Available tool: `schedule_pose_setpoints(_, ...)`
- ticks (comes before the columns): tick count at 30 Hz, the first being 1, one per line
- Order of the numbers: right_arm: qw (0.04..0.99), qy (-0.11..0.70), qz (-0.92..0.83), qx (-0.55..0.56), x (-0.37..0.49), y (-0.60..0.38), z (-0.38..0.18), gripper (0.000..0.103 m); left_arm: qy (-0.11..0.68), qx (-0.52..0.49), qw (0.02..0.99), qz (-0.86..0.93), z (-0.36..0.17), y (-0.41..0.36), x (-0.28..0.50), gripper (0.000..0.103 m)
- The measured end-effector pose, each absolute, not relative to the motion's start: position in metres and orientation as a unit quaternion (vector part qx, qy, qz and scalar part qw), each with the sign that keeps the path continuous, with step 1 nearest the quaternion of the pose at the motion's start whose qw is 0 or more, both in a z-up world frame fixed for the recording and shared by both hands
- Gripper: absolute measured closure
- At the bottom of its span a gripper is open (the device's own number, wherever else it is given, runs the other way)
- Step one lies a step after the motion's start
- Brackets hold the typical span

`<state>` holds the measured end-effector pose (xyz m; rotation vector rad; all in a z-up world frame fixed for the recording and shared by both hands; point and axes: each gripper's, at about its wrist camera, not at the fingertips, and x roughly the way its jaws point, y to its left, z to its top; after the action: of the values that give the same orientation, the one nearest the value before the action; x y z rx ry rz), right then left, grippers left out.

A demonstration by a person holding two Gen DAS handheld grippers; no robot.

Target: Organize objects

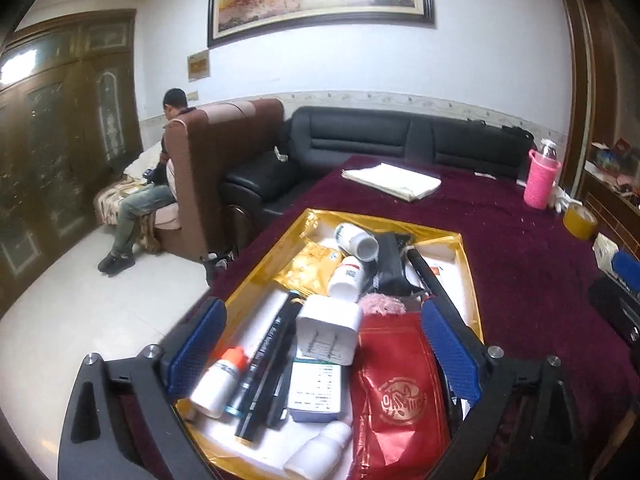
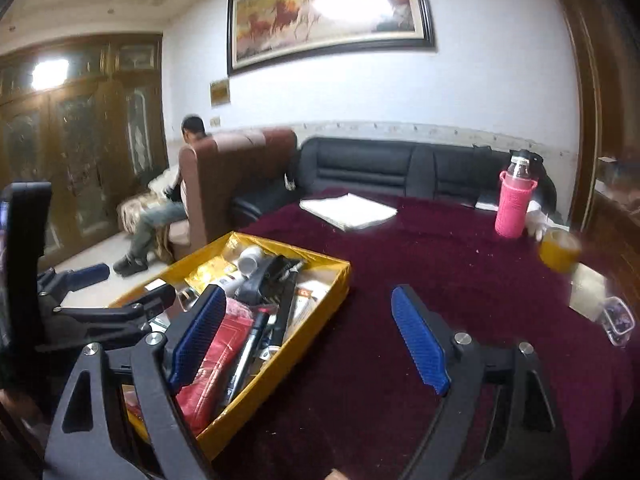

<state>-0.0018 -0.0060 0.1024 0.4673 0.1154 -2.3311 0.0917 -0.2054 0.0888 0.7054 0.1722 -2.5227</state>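
A gold tray (image 1: 261, 263) on the maroon tablecloth holds several items: white bottles (image 1: 357, 237), a black pen (image 1: 267, 360), a white plug adapter (image 1: 328, 330), a medicine box (image 1: 316, 390), a red pouch (image 1: 400, 392) and a black pouch (image 1: 390, 264). My left gripper (image 1: 322, 312) hovers over the near end of the tray, open, with nothing pressed between its blue pads. In the right wrist view the tray (image 2: 320, 300) lies to the left. My right gripper (image 2: 309, 294) stands open over the tray's right rim and the bare cloth, holding nothing.
A pink-sleeved bottle (image 2: 514, 208), a yellow tape roll (image 2: 560, 250), a folded white cloth (image 2: 348, 208) and a small clear box (image 2: 618, 320) lie on the table. Behind it stands a black sofa (image 1: 360, 140). A person (image 1: 160, 184) sits far left.
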Motion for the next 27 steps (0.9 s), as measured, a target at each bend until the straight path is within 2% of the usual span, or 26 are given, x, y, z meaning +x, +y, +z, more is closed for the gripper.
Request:
schedule_pose_setpoints(2, 0.376, 0.03, -0.911, 0.169, 0.001, 0.0, 0.1, 0.017, 0.054, 0.248, 0.268, -0.929, 0.094, -0.205, 0.098, 0.001)
schedule_pose_setpoints(10, 0.407, 0.043, -0.896, 0.174, 0.009, -0.01, 0.081, 0.017, 0.02, 0.292, 0.31, -0.904, 0.084, -0.215, 0.094, 0.001)
schedule_pose_setpoints(17, 0.421, 0.056, -0.89, 0.168, 0.019, -0.014, 0.077, 0.017, -0.014, 0.281, 0.344, -0.896, 0.084, -0.212, 0.099, 0.001)
schedule_pose_setpoints(27, 0.429, 0.061, -0.884, 0.175, 0.021, -0.018, 0.073, 0.017, -0.009, 0.287, 0.346, -0.893, 0.082, -0.22, 0.101, 0.001)
